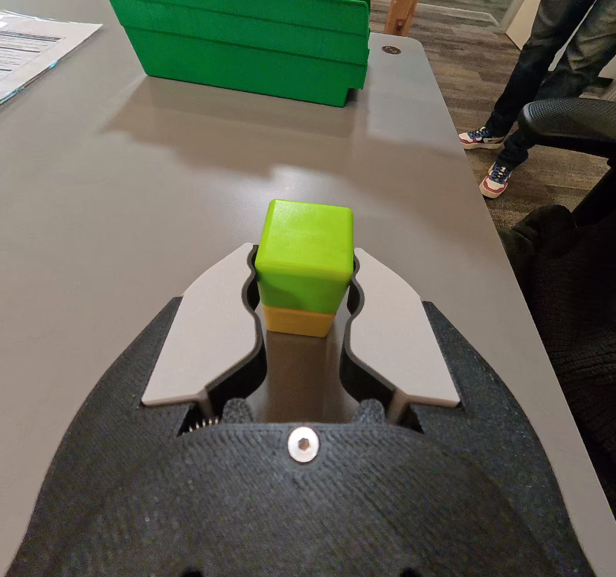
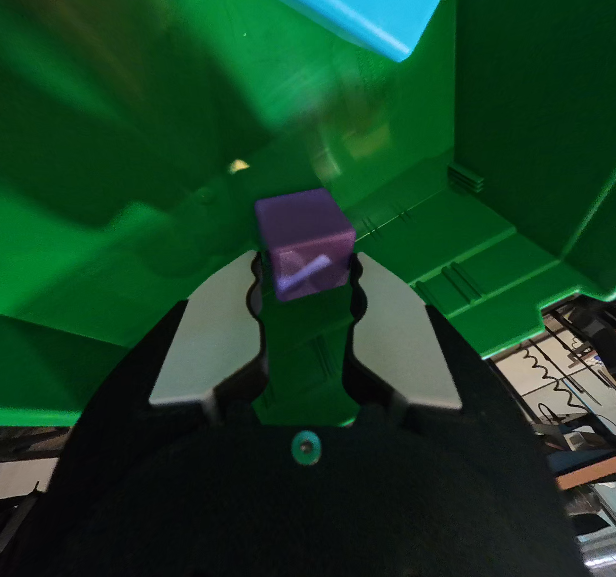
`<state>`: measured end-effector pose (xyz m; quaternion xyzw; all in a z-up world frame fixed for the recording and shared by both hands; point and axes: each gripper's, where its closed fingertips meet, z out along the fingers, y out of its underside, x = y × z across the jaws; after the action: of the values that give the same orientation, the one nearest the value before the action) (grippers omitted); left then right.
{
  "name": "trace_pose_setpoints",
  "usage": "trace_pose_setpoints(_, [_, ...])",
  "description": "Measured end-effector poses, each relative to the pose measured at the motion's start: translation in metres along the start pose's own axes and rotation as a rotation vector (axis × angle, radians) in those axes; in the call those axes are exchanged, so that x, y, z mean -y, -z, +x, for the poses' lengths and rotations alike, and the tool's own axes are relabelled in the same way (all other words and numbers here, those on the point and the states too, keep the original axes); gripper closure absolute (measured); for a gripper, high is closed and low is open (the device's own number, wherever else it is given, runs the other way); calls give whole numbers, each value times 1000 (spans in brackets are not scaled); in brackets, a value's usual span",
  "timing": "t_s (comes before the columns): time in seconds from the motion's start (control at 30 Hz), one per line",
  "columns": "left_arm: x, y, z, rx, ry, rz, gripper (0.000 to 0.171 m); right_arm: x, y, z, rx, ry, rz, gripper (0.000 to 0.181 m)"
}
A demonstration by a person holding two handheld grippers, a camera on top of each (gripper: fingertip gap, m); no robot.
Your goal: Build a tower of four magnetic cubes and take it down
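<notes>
In the left wrist view my left gripper (image 1: 303, 261) is shut on a lime green block (image 1: 305, 247). That block stands on a yellow block (image 1: 298, 322), which rests on the grey table (image 1: 166, 194). In the right wrist view my right gripper (image 2: 305, 261) is shut on a purple cube (image 2: 306, 244) and holds it inside a green bin (image 2: 133, 127), above the bin floor. A light blue block (image 2: 360, 1) lies deeper in the bin. The view is blurred.
The green bin (image 1: 246, 37) stands at the far end of the table. A printed sheet in a clear sleeve (image 1: 30, 51) lies at the far left. The table's right edge is close; beyond it are a person's legs (image 1: 546, 44) and a black chair (image 1: 573, 127). The tips of one gripper are about 45 cm away from the tips of the other.
</notes>
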<state>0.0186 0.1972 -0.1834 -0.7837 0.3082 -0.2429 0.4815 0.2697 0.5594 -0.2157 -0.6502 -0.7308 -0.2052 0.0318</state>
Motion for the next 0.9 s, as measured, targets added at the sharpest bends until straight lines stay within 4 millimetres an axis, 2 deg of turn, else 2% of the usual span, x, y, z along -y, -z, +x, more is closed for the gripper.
trace_pose_setpoints(0.17, [0, 0, 0, -2, 2, 0, 120, -1, 11, 2, -7, -11, 27, 121])
trace_pose_setpoints(0.27, [0, 0, 0, 0, 0, 0, 120, 1, 28, 3, -28, -39, 76, 117])
trace_pose_setpoints(0.37, [0, 0, 0, -3, 2, -1, 120, 18, 68, 1, -84, -66, 234, 116])
trace_pose_setpoints(0.47, [-1, 0, 0, -18, 16, -6, 120, 46, 126, -14, -151, -79, 458, 114])
trace_pose_setpoints(0.57, [-1, 0, -1, -9, 21, -5, 115, 85, 195, -51, -165, -85, 763, 111])
trace_pose_setpoints(0.63, [0, 2, 0, -12, 14, 6, 104, 113, 239, -87, -139, -79, 981, 111])
trace_pose_setpoints(0.7, [-1, 4, -2, 6, 4, 0, 93, 139, 273, -130, -74, -53, 1181, 110])
trace_pose_setpoints(0.8, [-9, 7, -5, 50, -30, -61, 79, 170, 304, -196, 79, 1, 1427, 108])
trace_pose_setpoints(0.9, [-23, 8, -7, 86, -69, -165, 78, 193, 317, -246, 278, 17, 1606, 106])
